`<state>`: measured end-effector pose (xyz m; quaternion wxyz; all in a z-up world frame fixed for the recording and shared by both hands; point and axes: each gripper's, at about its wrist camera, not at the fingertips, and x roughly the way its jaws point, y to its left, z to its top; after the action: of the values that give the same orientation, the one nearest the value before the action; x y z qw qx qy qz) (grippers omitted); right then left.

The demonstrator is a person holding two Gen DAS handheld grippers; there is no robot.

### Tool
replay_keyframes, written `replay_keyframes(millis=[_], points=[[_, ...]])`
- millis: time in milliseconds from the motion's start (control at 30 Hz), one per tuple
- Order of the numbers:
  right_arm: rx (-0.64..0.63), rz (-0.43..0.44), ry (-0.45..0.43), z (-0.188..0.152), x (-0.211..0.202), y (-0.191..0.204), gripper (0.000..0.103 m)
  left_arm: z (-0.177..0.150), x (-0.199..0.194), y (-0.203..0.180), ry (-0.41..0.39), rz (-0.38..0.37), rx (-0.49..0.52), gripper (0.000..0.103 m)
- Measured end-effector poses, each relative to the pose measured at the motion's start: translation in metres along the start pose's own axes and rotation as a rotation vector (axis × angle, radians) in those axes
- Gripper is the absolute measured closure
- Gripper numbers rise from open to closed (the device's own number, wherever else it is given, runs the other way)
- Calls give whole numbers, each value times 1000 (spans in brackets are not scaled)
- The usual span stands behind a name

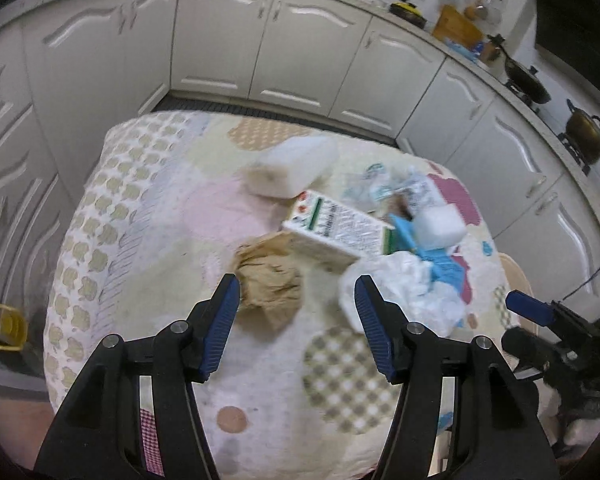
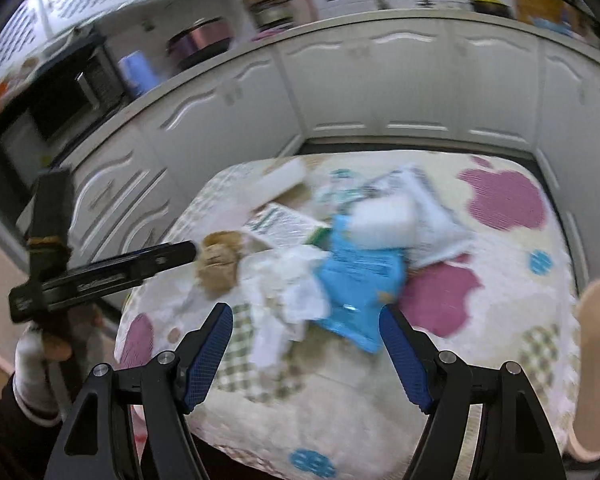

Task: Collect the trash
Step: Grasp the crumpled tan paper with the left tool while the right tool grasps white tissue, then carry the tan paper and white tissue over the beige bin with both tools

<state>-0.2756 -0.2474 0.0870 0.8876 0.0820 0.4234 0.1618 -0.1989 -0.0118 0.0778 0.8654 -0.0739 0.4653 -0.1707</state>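
Trash lies heaped on a table under a patterned cloth. From the left: a crumpled brown paper wad, a printed carton, a white crumpled plastic bag and a blue wrapper. Left gripper: jaws apart, nothing clamped, the brown wad just beyond its tips. Right gripper: jaws wide, empty, over the white bag and blue wrapper. White cabinets stand behind.
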Motion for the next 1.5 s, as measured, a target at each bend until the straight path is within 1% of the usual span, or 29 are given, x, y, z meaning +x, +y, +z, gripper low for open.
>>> replay_keyframes(millis=[167,300,367,433,467,500,533,600,633,667,700,733,800,833,933,1067,1233,1367,1500], points=[[-117,30,43,11,35,30,29,0,16,13,28,-8,-12,45],[-153,34,89,14,61,36,29,5,30,22,42,-5,-24,45],[-176,18,109,14,75,36,29,7,39,27,52,5,-26,45],[-197,10,112,14,85,36,29,8,46,29,63,7,-28,45],[-208,9,106,13,88,37,32,9,50,30,68,4,-27,45],[-218,6,108,13,92,38,40,9,54,30,73,2,-23,45],[-225,6,124,12,97,39,45,9,56,30,76,1,-22,45],[-230,-6,151,7,107,39,60,8,62,30,83,-12,-20,45],[-231,-12,159,4,111,38,63,9,64,30,85,-14,-16,45],[-231,-13,161,0,113,36,71,8,65,29,83,-16,-11,46],[-227,-6,161,-1,114,35,74,8,66,29,81,-19,-7,50],[-217,5,163,-3,113,33,76,8,67,28,82,-26,-5,58],[-203,22,153,-5,108,30,82,9,67,28,85,-50,-6,66],[-196,34,145,-5,103,29,84,9,66,27,85,-52,-5,69],[-168,85,119,-6,83,27,86,8,57,26,67,-56,4,74],[-153,122,72,-10,53,26,86,9,34,25,30,-79,3,74],[-116,137,2,-13,18,20,86,10,6,13,-14,-97,23,74],[-91,122,-30,-16,-1,8,86,6,-8,-9,-41,-114,56,74],[-65,87,-55,-17,-17,-8,86,2,-9,-36,-46,-130,94,74]])
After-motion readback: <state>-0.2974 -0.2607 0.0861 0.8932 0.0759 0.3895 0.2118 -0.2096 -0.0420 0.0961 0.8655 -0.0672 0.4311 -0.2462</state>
